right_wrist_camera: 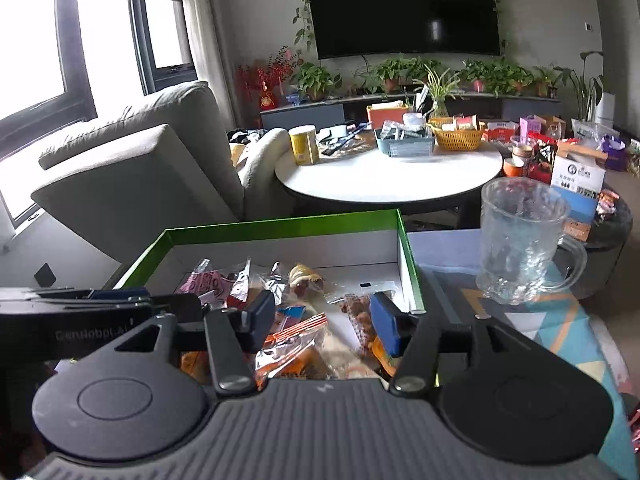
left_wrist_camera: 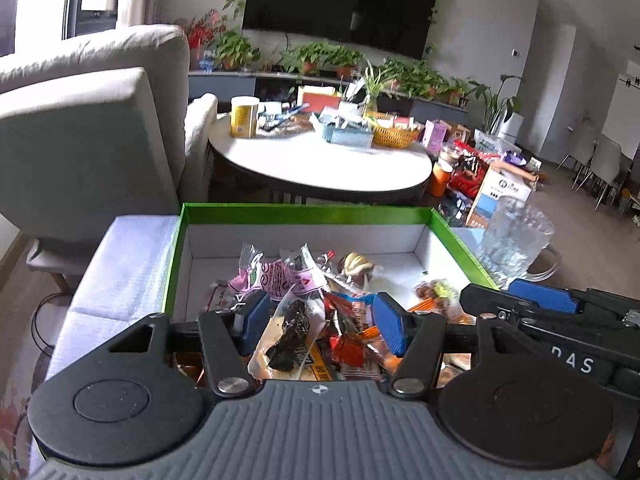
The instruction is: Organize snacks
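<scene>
Snacks [left_wrist_camera: 304, 304] piled in green box [left_wrist_camera: 304, 211], labels blurred; left claw [left_wrist_camera: 318, 320], right claw [right_wrist_camera: 324, 320] both open, holding nothing.

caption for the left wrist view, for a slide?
Left claw open over a clear packet of dark snack in the green-rimmed box; glass mug beside it.

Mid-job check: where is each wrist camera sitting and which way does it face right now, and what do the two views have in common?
Left wrist: behind the left gripper, looking forward and down into the green box of snack packets; own fingers apart, right gripper alongside at right.
Right wrist: behind the right gripper, facing the same box from further right; own fingers apart, left gripper at left.
Shared: box, snacks, glass mug, round table, TV.
</scene>
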